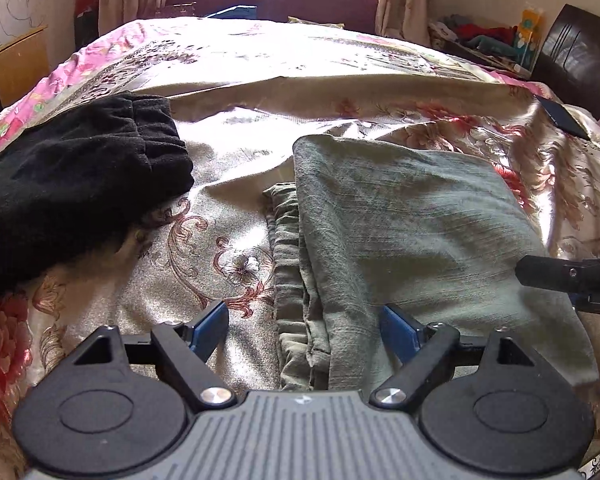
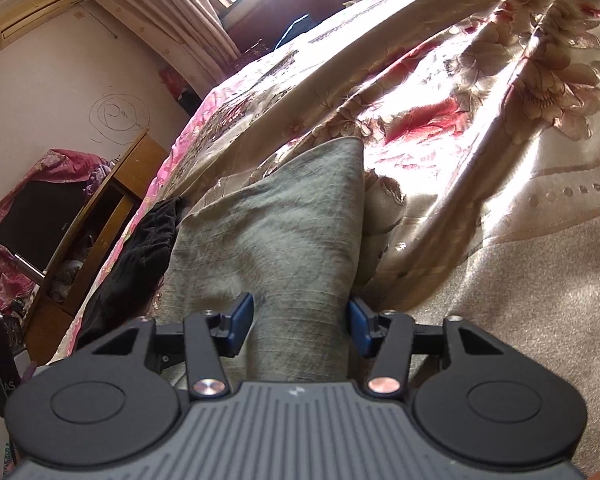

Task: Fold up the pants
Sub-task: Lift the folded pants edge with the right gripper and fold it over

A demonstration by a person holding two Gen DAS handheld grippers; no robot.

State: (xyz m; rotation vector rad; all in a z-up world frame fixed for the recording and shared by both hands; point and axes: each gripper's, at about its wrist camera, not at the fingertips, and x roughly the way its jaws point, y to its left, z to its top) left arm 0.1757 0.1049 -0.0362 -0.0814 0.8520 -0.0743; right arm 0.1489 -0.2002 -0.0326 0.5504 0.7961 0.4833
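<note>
the bed, covered in a shiny floral spread, carries everything here. on it, toward the near edge and right of the middle, lie the grey-green pants, already doubled into a compact, roughly rectangular stack: a smooth top layer lies over a bunched, gathered band that peeks out along the stack's left side. to judge by that shape, most of the folding looks done; what may remain is one more fold or a squaring-up of the left side, though i cannot tell whether a further fold is meant. a separate black garment lies crumpled near the bed's left edge, well apart from the pants and looking unfolded.

the left gripper hovers low at the near edge of the stack, pointed along the bed toward the window, its jaws wide apart and straddling the gathered band without clamping it. the right gripper sits at the stack's right side, aimed across the pants toward the bed's left edge and rolled over, its jaws also apart, with cloth between them but not pinched. its dark tip shows at the right rim of the left wrist view.
</note>
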